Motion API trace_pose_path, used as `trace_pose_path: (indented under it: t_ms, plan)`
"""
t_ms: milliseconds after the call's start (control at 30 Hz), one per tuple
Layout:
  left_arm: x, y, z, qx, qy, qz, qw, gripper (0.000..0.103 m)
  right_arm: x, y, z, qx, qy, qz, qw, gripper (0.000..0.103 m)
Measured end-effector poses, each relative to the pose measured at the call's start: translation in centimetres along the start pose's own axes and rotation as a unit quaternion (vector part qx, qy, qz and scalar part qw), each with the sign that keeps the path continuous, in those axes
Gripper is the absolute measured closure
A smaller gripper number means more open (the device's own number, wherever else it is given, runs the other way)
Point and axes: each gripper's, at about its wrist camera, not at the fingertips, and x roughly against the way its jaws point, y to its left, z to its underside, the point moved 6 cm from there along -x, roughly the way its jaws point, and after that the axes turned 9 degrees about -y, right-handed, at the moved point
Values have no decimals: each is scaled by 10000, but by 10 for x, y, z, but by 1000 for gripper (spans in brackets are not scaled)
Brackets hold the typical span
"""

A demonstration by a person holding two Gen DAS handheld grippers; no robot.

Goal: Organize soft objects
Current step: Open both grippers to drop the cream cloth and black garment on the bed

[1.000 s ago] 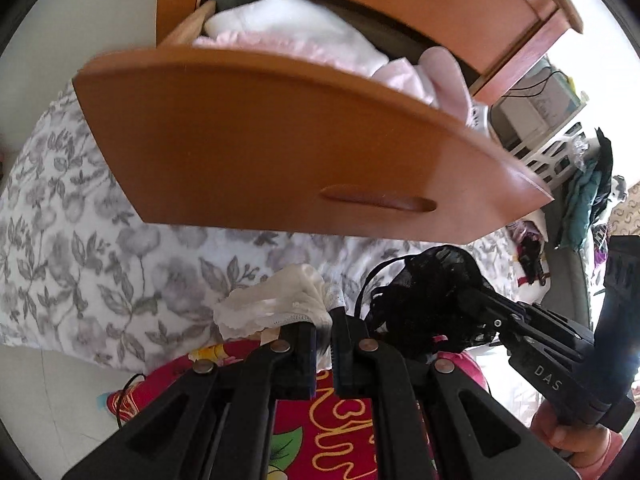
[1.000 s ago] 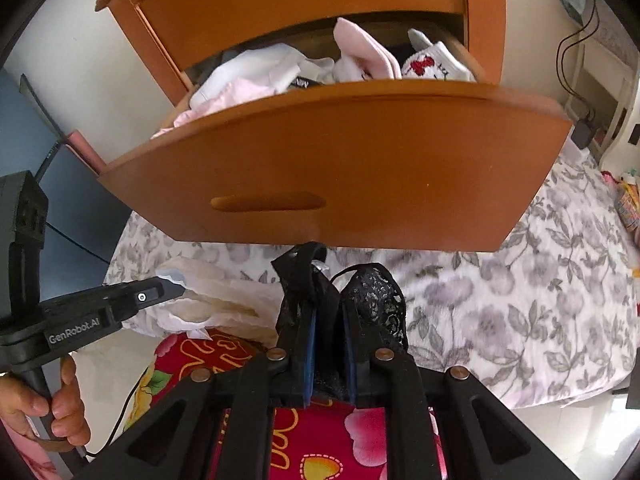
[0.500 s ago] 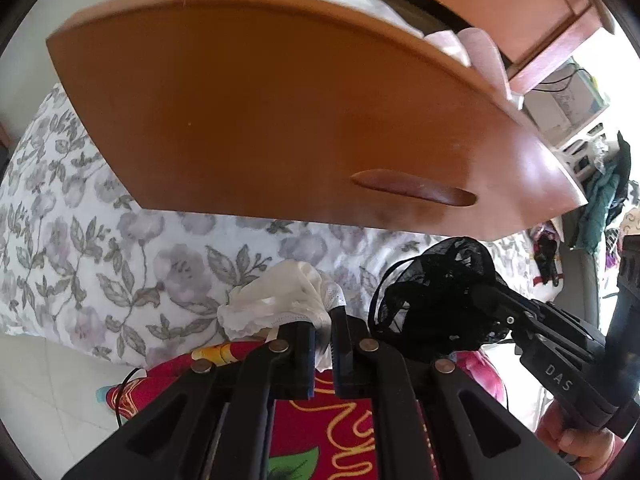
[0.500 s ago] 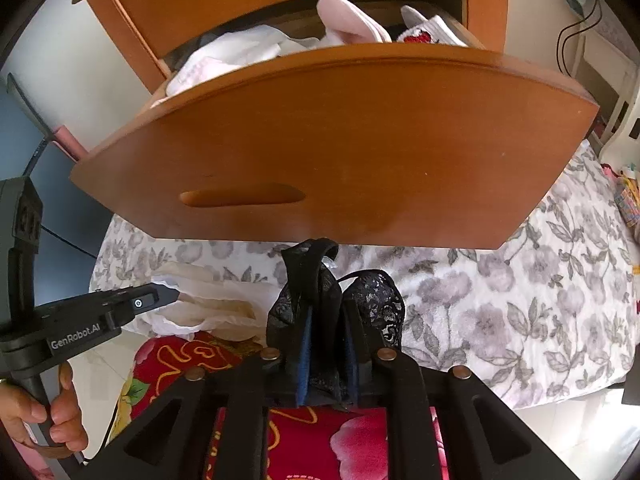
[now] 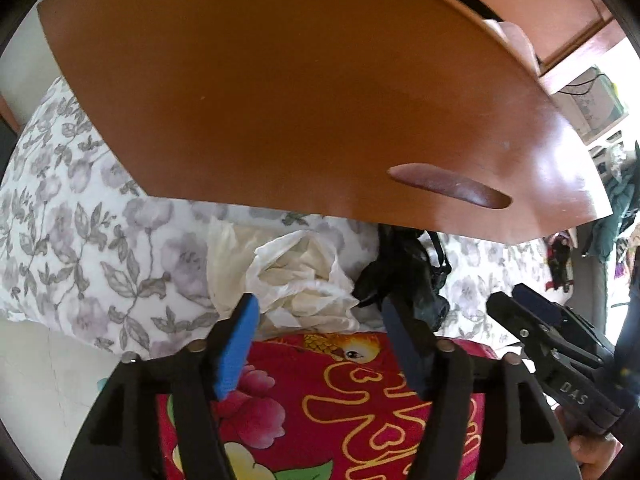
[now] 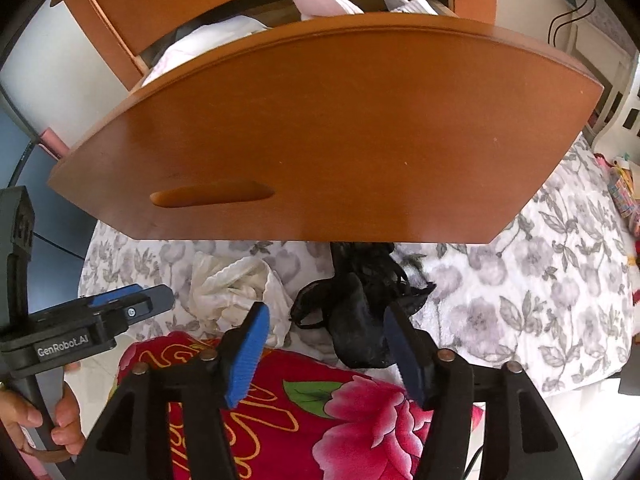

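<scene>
The curved orange-brown wooden drawer front (image 6: 320,140) shows a smooth, faintly glossy varnish. Below it, a crumpled cream cloth garment (image 5: 304,276) looks thin and matt, the black lace garment (image 6: 360,312) openwork, on grey-flowered soft bedding (image 6: 520,288); ribbed blue pads (image 6: 248,356) look rubbery.

A bed (image 6: 552,280) covered with a white sheet printed with grey flowers and leaves is seen under the wooden drawer front. Two soft things are laid directly on the sheet near its front edge: a crumpled cream-white garment (image 5: 304,280) and, just beside it to the right, a bunched black lace garment (image 6: 360,312). The two are seen touching or nearly so. A red flowered cloth (image 6: 320,408) is seen in front of the bed's edge, partly overlapped by both garments.
</scene>
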Motion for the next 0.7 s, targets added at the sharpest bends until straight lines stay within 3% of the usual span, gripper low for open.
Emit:
trace_pose_path:
  t_ms: [200, 467, 533, 700]
  plan:
    - [-1, 8, -1, -31, -66, -233, 9997, 21, -1, -4, 1, -28, 30, 115, 9999, 23]
    - [0, 11, -3, -74, -164, -361, 9992, 15, 1, -8, 1, -59, -20, 199, 9998, 9]
    - [2, 11, -4, -69, -203, -385, 9990, 14, 2, -8, 1, -63, -28, 188, 9998, 1]
    - [5, 14, -4, -41, -268, -407, 9988, 13, 3, -7, 1, -43, -72, 166, 9998, 0]
